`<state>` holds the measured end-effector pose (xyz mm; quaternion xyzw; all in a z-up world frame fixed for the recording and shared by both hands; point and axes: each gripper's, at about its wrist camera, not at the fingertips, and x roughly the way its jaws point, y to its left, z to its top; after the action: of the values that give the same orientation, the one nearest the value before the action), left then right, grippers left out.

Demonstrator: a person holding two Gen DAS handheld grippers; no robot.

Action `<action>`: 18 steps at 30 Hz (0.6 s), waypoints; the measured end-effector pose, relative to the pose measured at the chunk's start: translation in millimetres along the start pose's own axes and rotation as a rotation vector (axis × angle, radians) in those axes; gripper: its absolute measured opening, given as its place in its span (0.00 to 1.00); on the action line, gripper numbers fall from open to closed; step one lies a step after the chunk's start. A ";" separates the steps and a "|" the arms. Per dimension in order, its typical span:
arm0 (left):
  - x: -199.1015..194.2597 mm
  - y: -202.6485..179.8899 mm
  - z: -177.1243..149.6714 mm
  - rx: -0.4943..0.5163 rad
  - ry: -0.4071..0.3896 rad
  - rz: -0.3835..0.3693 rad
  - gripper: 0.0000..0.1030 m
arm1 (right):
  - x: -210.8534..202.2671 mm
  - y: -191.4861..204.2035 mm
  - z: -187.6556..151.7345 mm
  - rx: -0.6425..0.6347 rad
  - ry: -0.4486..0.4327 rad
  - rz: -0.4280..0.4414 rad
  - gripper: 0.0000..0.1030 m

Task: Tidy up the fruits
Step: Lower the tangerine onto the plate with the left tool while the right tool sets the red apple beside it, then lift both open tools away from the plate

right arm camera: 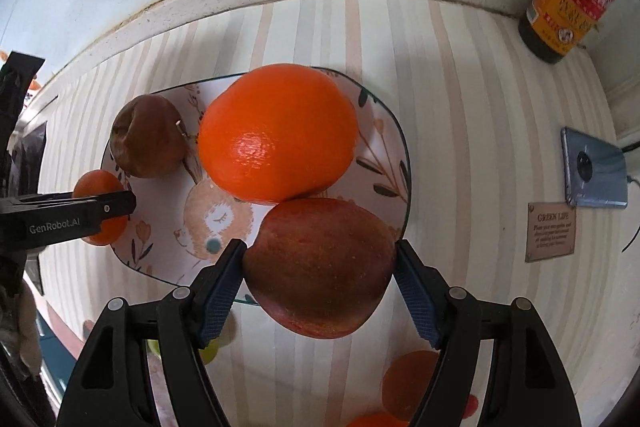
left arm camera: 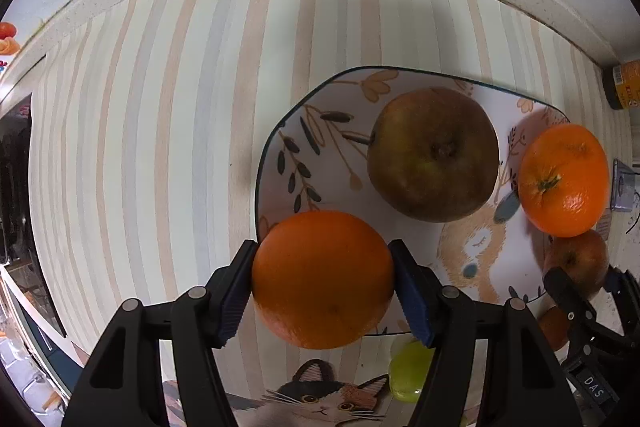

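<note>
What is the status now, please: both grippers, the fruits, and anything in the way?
Left gripper shut on an orange. Right gripper around red apple; grip unclear. Plate holds brown fruit and second orange. Path clear.

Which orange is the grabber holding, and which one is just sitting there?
The left gripper holds the orange at the plate's near edge. The other orange sits free on the plate beside the brown apple.

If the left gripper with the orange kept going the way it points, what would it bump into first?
Probably the rim of the plate. The left gripper points down, its pads pressed on the orange, which hangs over the plate's near-left edge and the striped cloth. The orange would touch first; exact depth is unclear.
</note>
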<state>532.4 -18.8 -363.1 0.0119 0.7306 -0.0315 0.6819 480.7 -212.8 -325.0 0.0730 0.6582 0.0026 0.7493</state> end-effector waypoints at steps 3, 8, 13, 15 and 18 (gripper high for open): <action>-4.8 6.4 1.6 -0.010 -0.014 -0.014 0.79 | 0.6 -0.6 -0.6 0.012 0.007 0.007 0.80; -20.3 13.5 -4.2 -0.022 -0.033 -0.009 0.86 | -7.8 -3.4 -3.8 0.050 0.014 0.046 0.93; -36.2 24.7 -16.2 -0.050 -0.060 -0.034 0.86 | -18.3 -1.7 -6.7 0.061 0.007 0.054 0.93; -46.2 31.3 -24.4 -0.054 -0.078 -0.044 0.86 | -25.2 -0.3 -9.7 0.062 -0.006 0.054 0.93; -60.0 33.5 -44.2 -0.049 -0.109 -0.052 0.86 | -36.9 2.0 -18.1 0.072 -0.024 0.057 0.93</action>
<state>494.6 18.9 -301.2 -0.0254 0.6931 -0.0318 0.7197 458.1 -212.6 -290.6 0.1184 0.6466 -0.0006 0.7536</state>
